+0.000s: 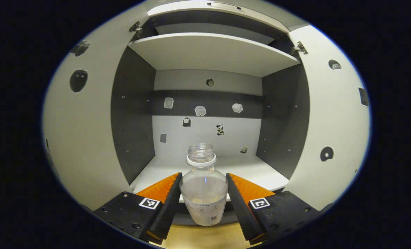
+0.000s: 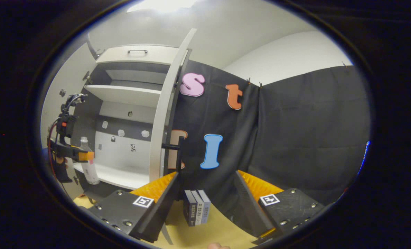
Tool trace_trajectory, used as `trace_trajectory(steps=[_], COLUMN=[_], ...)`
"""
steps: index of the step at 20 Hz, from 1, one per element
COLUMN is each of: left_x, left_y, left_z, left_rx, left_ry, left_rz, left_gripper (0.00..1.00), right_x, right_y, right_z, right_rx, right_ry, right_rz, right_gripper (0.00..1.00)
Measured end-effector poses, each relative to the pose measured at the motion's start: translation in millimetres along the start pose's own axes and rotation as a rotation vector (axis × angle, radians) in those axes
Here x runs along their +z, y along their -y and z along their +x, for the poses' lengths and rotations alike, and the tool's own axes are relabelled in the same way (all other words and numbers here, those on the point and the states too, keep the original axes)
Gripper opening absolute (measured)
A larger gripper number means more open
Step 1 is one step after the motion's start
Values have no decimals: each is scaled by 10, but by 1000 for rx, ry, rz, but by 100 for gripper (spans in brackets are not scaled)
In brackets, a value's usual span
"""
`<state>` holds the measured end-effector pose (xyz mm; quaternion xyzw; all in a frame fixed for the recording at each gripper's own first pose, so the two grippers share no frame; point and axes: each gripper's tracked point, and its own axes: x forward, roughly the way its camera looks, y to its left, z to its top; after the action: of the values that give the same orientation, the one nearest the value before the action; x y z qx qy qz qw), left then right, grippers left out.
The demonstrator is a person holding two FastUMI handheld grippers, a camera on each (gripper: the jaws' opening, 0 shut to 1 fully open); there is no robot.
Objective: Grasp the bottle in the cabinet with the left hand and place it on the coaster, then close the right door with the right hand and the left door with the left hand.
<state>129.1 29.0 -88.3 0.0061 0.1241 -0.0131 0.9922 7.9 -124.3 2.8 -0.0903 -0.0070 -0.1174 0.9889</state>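
Note:
A clear, uncapped bottle point(image 1: 203, 193) with a white neck ring sits between the fingers of my left gripper point(image 1: 203, 177), which is shut on its body. The bottle's base hangs in front of the lower shelf point(image 1: 257, 173) of the open cabinet, over the wooden table edge. Both white doors stand open: the left door point(image 1: 84, 138) and the right door point(image 1: 329, 138). In the right gripper view the bottle point(image 2: 87, 166) is small at the far left, gripped by the left gripper point(image 2: 82, 155) at the cabinet's mouth. My right gripper point(image 2: 205, 176) is open and holds nothing, to the right of the right door point(image 2: 162, 131).
An upper shelf point(image 1: 212, 52) spans the cabinet, and small stickers dot its back wall. A few small upright books point(image 2: 196, 211) stand on the wooden table point(image 2: 215, 231) just beyond my right gripper. Black cloth wall lies behind them.

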Motion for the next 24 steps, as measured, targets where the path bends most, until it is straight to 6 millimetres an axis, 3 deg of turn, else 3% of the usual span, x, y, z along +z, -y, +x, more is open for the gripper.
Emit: trace_trajectory(steps=[4,10,13,19,24], left_x=[-267,-1250,-1707,-2537,-3009], left_y=[145,259,218,441,517], left_z=[-431,-907,-1079,-1394,-1517], left_rx=[-40,-79,-66,-129,-109], left_ry=[-7,-131,-171,-217,-236], left_rz=[18,-58,-99,-69,-147], left_gripper=[80,80,80,80,80], right_x=[43,142,177,271,370], right_y=[33,80,120,244,311], right_z=[-82,-164,-147,-73,-45], right_rx=[31,79,90,97,106], right_ry=[18,49,61,91,126], right_rz=[-17,-36,-34,-56,-86], right_gripper=[94,94,94,96,95])
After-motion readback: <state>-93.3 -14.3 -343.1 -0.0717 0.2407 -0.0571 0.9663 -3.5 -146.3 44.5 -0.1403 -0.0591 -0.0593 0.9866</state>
